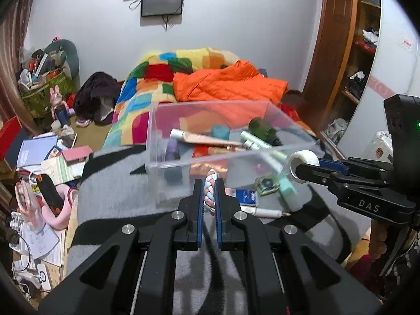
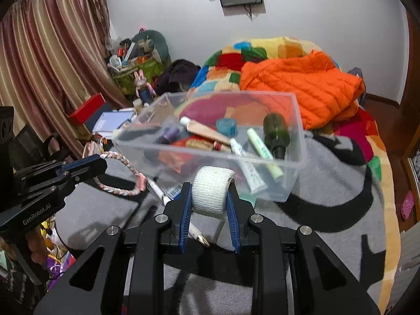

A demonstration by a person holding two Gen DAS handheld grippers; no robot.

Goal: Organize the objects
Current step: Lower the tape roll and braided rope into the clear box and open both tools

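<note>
In right view only: braided loop [image 2: 119, 174] hanging from left tongs [image 2: 98, 164].

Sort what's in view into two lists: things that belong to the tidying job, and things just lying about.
Job:
- clear plastic bin
- braided band in the left gripper
- white gauze roll in the right gripper
- green bottle in the bin

Lying about:
- orange jacket
- patchwork blanket
- curtain

right gripper [image 2: 210, 197] pads clamped on white gauze roll [image 2: 212, 193], clear bin [image 2: 298, 131] of tubes and bottles just beyond. left gripper [image 2: 86, 166] at left pinching braided loop [image 2: 123, 172], which looks lifted off the grey blanket [image 2: 328, 210].
</note>
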